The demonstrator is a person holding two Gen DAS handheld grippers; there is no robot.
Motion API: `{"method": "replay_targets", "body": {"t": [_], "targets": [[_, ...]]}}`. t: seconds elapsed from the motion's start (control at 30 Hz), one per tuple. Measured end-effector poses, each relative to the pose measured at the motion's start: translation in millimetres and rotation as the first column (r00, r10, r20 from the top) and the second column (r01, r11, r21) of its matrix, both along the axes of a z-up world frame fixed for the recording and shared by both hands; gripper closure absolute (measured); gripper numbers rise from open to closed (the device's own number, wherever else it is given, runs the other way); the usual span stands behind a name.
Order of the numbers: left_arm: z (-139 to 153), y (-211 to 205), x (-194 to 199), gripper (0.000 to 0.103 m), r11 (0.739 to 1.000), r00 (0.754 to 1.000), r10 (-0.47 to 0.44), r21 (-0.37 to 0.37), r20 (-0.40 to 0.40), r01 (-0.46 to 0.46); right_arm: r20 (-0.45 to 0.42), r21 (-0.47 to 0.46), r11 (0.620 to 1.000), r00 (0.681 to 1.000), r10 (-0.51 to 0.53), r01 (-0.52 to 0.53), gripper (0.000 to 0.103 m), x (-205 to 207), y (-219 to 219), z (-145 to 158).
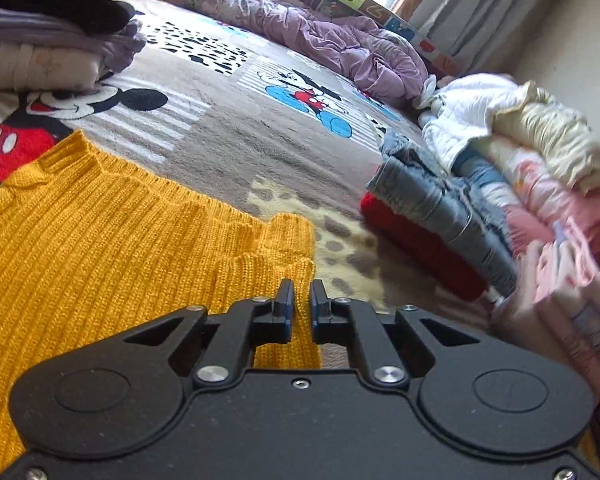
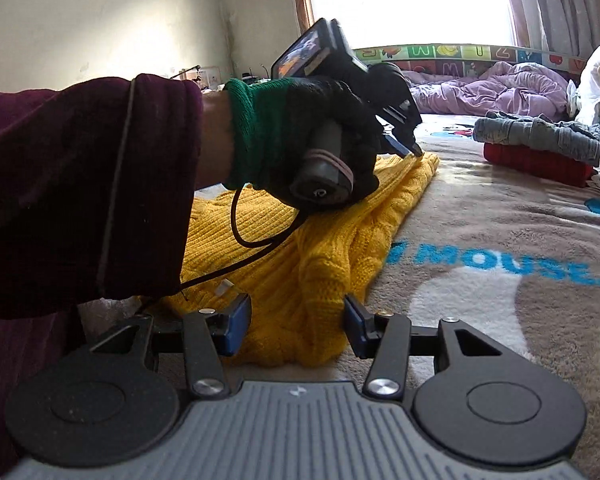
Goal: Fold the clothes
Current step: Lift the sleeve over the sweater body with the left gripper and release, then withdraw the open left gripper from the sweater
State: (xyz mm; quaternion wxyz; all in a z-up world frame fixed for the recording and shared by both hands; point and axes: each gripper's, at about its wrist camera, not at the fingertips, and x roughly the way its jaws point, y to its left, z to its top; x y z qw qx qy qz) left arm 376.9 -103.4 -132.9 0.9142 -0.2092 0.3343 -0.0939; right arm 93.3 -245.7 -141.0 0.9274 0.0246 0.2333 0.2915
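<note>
Your yellow knit sweater (image 1: 100, 240) lies on the Mickey Mouse blanket (image 1: 228, 136), filling the left wrist view from 7 o'clock to the centre, its ribbed edge running toward 3 o'clock.

Your left gripper (image 1: 299, 296) sits low over the sweater's near corner. Its fingers are drawn almost together with only a narrow slit between them, and a strip of yellow knit shows in and under that slit. From this view you cannot tell whether the cloth is actually pinched. In the right wrist view the same left gripper (image 2: 414, 151) appears at 12 o'clock, its tip touching the sweater's far ridge (image 2: 416, 168). Your gloved left hand (image 2: 324, 140) holds its handle, with a black cable (image 2: 244, 236) looping down over the knit.

Your right gripper (image 2: 296, 312) is spread wide. A bunched fold of the sweater sits between its two blue-padded fingers (image 2: 236, 320). The right-side pad touches the fold's edge, while the left-side pad stands apart from it.

A stack of folded clothes lies at 3 o'clock in the left view, with grey jeans (image 1: 440, 208) on a red garment (image 1: 412, 248). A rumpled purple quilt (image 1: 340, 36) lies at 1 o'clock.
</note>
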Motion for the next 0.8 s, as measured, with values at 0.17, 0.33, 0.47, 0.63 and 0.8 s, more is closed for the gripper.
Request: {"method": "replay_targets", "body": {"t": [0.17,0.33,0.47,0.63,0.8], "targets": [[-8,-1,1,0.086,1.0,1.0,-0.013,0.018,-0.006,0.013,0.004,-0.015,1.0,1.0,0.009,-0.009,0.052,-1,2,-1],[15,4,-8,0.058,0.996,0.996,-0.088,-0.022,0.03,0.089,0.0,-0.021,1.0,1.0,-0.009,0.009,0.051,-3,0,1],[41,22,-29,0.058,0.989,0.986,-0.138,-0.032,0.095,0.141,0.013,-0.007,0.998,0.998,-0.069,0.069,0.052,-11,-9,8],[51,44,-58,0.059,0.979,0.971,-0.204,0.045,0.127,0.199,0.121,-0.013,0.992,0.985,-0.125,0.127,0.061,-17,-6,19],[34,42,-76,0.069,0.942,0.95,-0.297,0.194,0.1,0.274,0.244,-0.066,0.991,0.965,-0.101,0.12,0.075,-8,19,22]]}}
